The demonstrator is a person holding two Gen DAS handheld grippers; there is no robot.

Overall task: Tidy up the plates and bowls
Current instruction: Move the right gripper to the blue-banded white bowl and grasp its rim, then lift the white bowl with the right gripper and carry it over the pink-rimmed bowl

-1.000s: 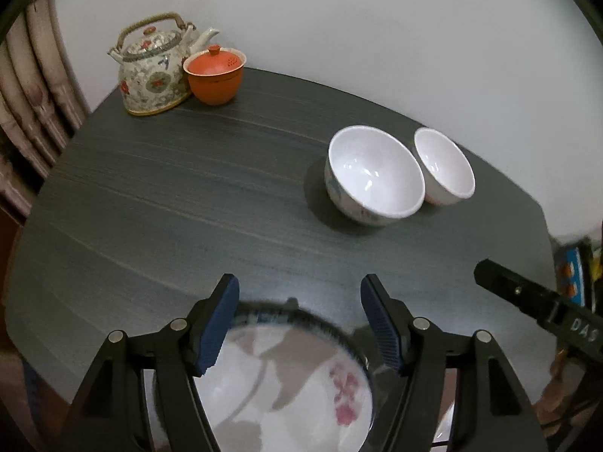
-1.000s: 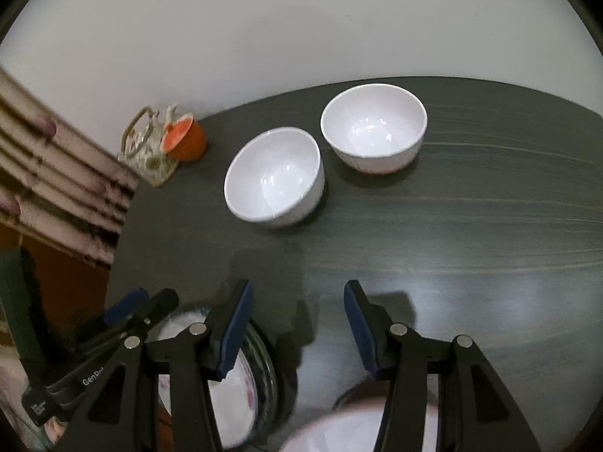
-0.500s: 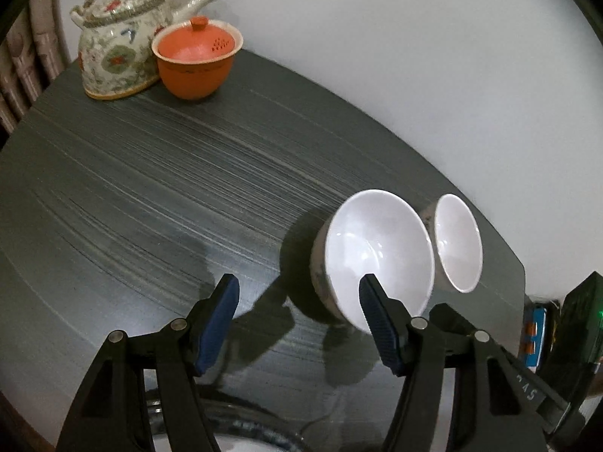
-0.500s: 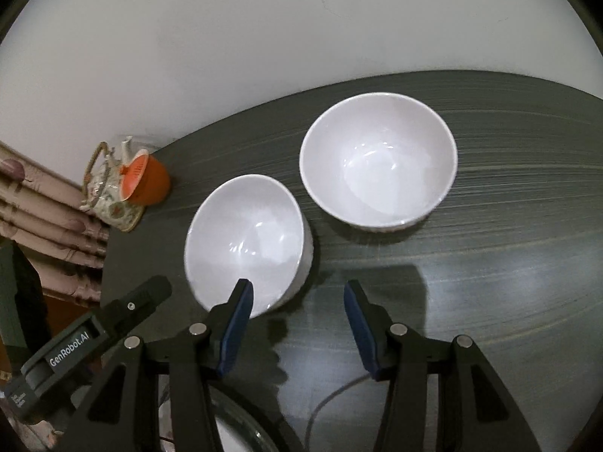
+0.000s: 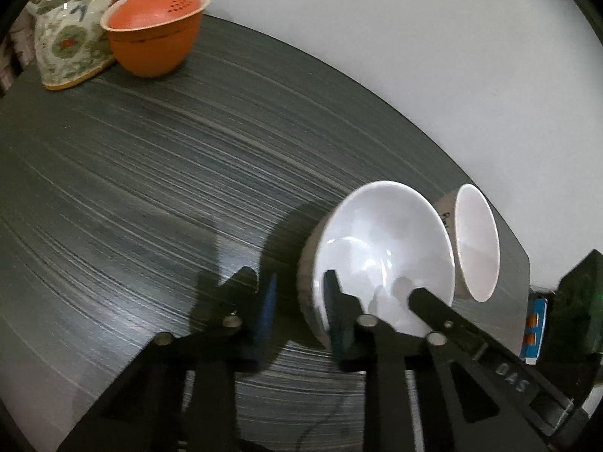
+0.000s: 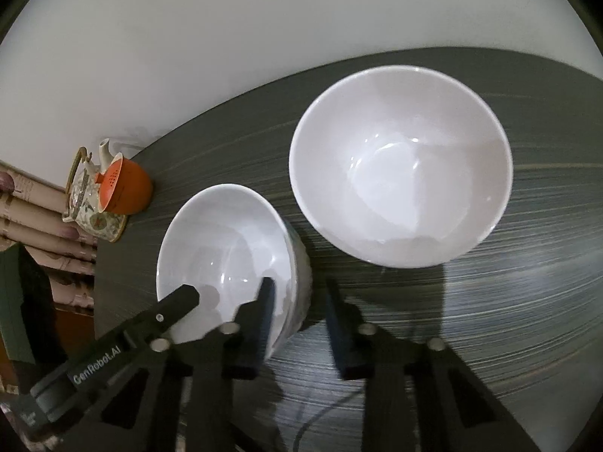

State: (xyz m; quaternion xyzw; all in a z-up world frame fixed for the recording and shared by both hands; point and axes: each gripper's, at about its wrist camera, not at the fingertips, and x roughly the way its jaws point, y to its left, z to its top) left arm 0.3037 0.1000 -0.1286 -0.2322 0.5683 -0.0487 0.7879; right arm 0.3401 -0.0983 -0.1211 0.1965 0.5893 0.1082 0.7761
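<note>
Left wrist: bowl (image 5: 380,248) rim between fingers (image 5: 335,301)

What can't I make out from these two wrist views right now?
- Teapot: left view crops its top and handle at the frame edge; in the right view it is too small for detail.
- Far bowl: seen edge-on in the left view, its base hidden by the near bowl.
- Near bowl's front rim: both grippers' fingers cover it, so contact is unclear.
- Plates: none in view.
</note>
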